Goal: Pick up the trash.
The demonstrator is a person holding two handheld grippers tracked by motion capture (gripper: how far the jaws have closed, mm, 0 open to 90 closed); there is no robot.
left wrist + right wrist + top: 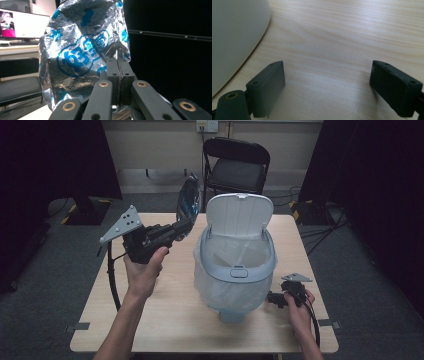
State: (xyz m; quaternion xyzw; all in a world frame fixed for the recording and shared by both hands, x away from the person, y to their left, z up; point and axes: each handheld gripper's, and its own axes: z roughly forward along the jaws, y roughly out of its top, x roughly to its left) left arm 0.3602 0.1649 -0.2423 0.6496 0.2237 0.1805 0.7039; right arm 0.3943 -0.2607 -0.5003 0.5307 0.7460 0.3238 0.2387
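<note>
The left gripper (184,226) has its jaws pinched tight on the lower edge of a crinkled foil bag (189,199), which stands up from the tips, lifted off the table (165,320). Just right of the tips sits the bin (235,265), lid (239,215) raised. Beyond it, the right gripper (272,298) rests low on the wood, jaws spread wide and empty, the bin's wall close beside one jaw.

Dim, soft overhead light; dark surroundings, slightly blurred close-ups.

Left tongs (186,226) raised, jaws clamped; right tongs (327,87) low, jaws spread wide.
</note>
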